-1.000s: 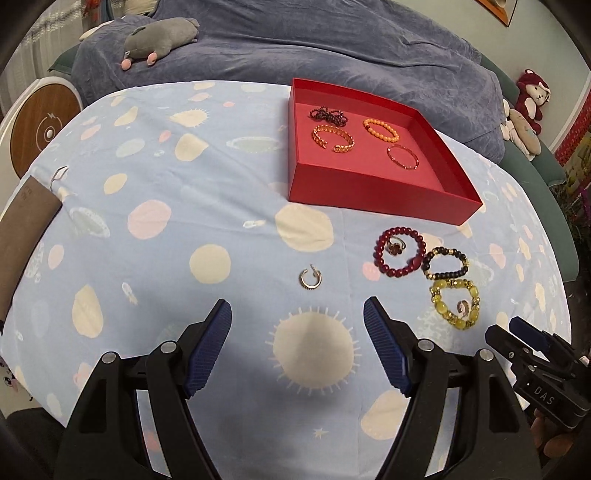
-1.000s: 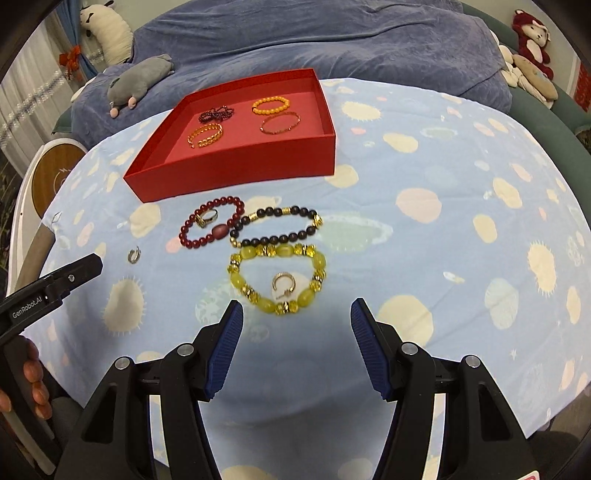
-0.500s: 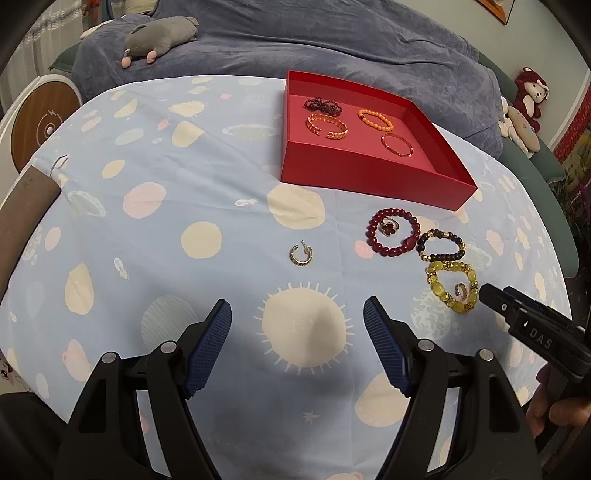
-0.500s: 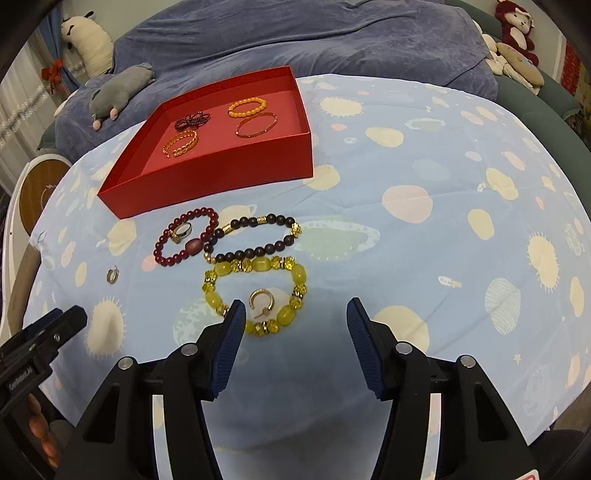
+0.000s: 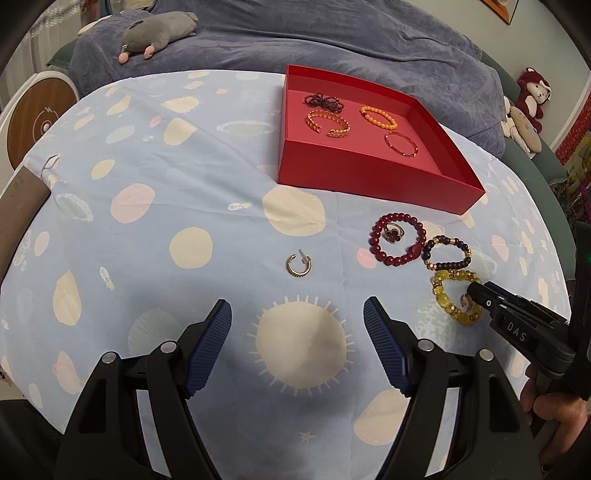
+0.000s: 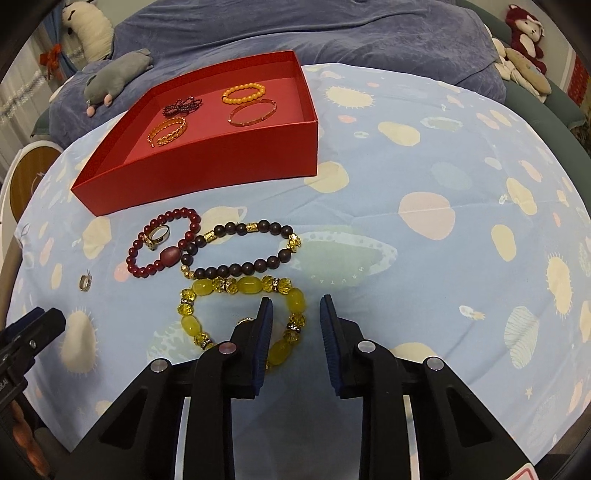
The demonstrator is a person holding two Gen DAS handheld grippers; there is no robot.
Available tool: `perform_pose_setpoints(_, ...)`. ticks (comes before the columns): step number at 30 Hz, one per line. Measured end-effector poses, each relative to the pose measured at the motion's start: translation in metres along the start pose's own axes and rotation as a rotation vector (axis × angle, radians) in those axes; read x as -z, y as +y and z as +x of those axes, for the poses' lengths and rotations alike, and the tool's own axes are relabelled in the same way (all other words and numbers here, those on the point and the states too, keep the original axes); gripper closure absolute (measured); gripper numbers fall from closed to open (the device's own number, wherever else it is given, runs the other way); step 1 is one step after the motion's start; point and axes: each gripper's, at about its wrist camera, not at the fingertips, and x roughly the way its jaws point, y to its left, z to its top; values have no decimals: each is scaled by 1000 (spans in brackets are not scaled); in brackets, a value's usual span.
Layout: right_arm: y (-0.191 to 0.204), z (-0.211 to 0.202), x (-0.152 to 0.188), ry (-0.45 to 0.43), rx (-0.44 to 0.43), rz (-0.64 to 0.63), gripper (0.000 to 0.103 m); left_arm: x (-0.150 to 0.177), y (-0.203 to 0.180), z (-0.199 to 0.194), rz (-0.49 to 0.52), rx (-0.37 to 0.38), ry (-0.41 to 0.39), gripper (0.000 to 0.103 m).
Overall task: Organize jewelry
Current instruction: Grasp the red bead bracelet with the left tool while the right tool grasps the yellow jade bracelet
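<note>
A yellow bead bracelet (image 6: 245,285) lies on the spotted blue cloth, a small gold ring (image 6: 246,320) inside it half hidden by a finger. My right gripper (image 6: 295,314) is low over it, jaws closing astride the bracelet's right side, pads not touching the beads. In the left wrist view its tip (image 5: 480,291) covers that bracelet (image 5: 445,295). My left gripper (image 5: 297,317) hangs open and empty, just short of a hoop earring (image 5: 298,266). A dark red bracelet (image 5: 382,249) encircles a ring (image 5: 392,233); a dark brown bracelet (image 5: 448,264) lies beside it. The red box (image 5: 369,177) holds several bracelets.
A grey plush toy (image 5: 159,31) lies on the blue bed cover behind the table. A round white and wood device (image 5: 33,114) and a brown flat item (image 5: 14,214) sit at the left edge. More plush toys (image 5: 532,92) are at the far right.
My right gripper has come forward and down onto the yellow bracelet and its jaws have narrowed a lot. The left gripper has stayed open and nearly still.
</note>
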Motion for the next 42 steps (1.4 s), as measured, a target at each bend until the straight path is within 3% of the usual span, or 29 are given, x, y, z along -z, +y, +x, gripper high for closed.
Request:
perform_pose_setpoints(7,-9,-6,10,6,-25,24,94,-2,-7,4,11,13,4,33)
perform_pose_setpoints(15,-13,-8,13,15,-48,45,94,-21,-27,11,42,47,-10,34)
perform_pose_setpoints(24,-14,-8,13,18,-59,63,94,-44,-52,42,107,43,-5,46)
perform_pose_setpoints(29,-14,-7,12,14,-58,60,94,-44,-59,61,154,24,22,60)
perform_pose_setpoints(33,-15,-6,12,14,-60,62,94,-41,-62,65,188,2,10,65)
perform_pose_setpoints(36,-14,-6,10,18,-62,69,94,-40,-62,64,200,-1,8,80)
perform_pose_setpoints(37,-14,-6,9,21,-64,71,94,-39,-62,63,198,15,14,92)
perform_pose_setpoints(38,-14,-6,8,23,-66,73,94,-39,-62,62,197,26,21,95)
perform_pose_setpoints(42,-16,-6,6,32,-82,94,94,-33,-57,55,187,39,31,95)
